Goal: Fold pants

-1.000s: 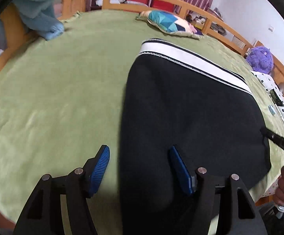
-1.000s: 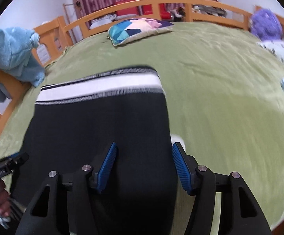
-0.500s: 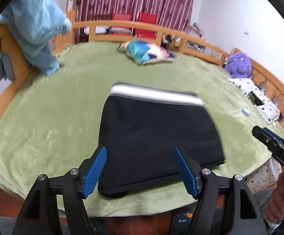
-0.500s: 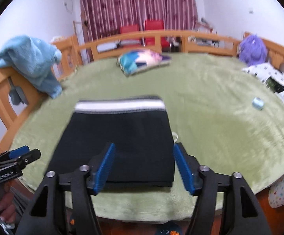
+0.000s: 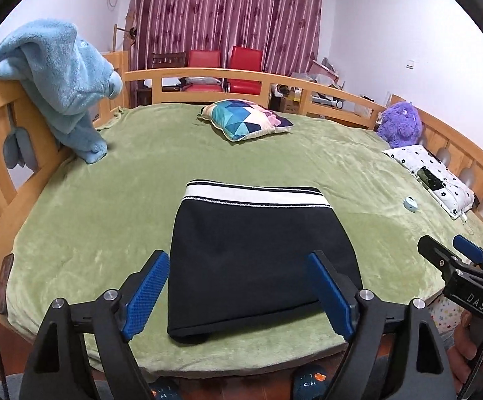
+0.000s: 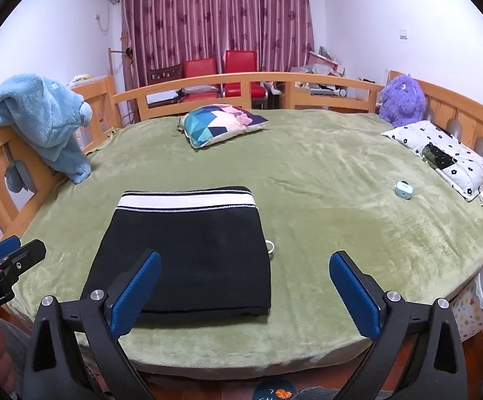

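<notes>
The black pants (image 5: 258, 253) (image 6: 191, 253) lie folded into a compact rectangle on the green blanket (image 5: 108, 226) (image 6: 341, 233), with the white striped waistband at the far end. My left gripper (image 5: 238, 296) hovers above the near edge of the bed, its jaws opening, nothing between the blue pads. My right gripper (image 6: 245, 293) is raised over the near edge to the right of the pants, its jaws opening wide and empty. A small white cord loop (image 6: 270, 246) pokes out at the pants' right side. Each gripper shows at the edge of the other's view.
A colourful pillow (image 5: 245, 123) lies at the far side. A blue towel (image 5: 58, 80) hangs over the left wooden rail. A purple plush toy (image 6: 403, 100), a dotted white pillow (image 6: 441, 156) and a small pale blue case (image 6: 403, 188) sit at the right.
Both grippers have pulled up and back from the pants and opened wider. The pants, which filled the views before, now lie whole and flat on the bed.
</notes>
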